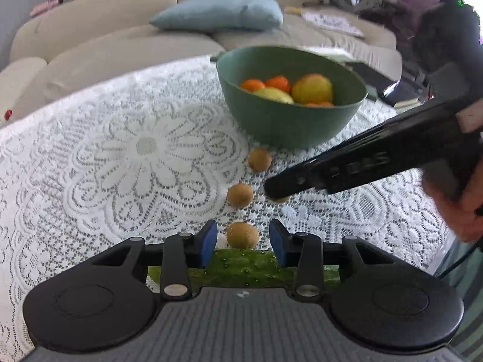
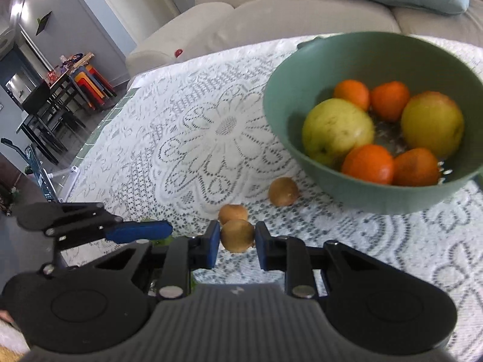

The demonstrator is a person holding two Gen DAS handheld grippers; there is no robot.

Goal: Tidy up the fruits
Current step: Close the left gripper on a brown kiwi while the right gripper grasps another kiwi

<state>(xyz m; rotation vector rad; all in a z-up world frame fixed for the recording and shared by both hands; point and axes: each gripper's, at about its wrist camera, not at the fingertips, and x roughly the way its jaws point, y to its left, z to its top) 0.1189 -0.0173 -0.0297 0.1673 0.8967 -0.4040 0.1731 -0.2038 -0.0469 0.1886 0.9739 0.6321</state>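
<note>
A green bowl holds oranges and yellow apples; it also shows in the right wrist view. Three brown kiwis lie on the lace cloth in the left wrist view: far, middle, near. My left gripper is open, jaws either side of the near kiwi, above a green cucumber. My right gripper is shut on a kiwi, with two more kiwis behind. The right gripper appears in the left wrist view.
A white lace tablecloth covers the table. A beige sofa with a blue cushion stands behind. The left gripper's blue finger shows at the left in the right wrist view. Dark table and chairs stand far left.
</note>
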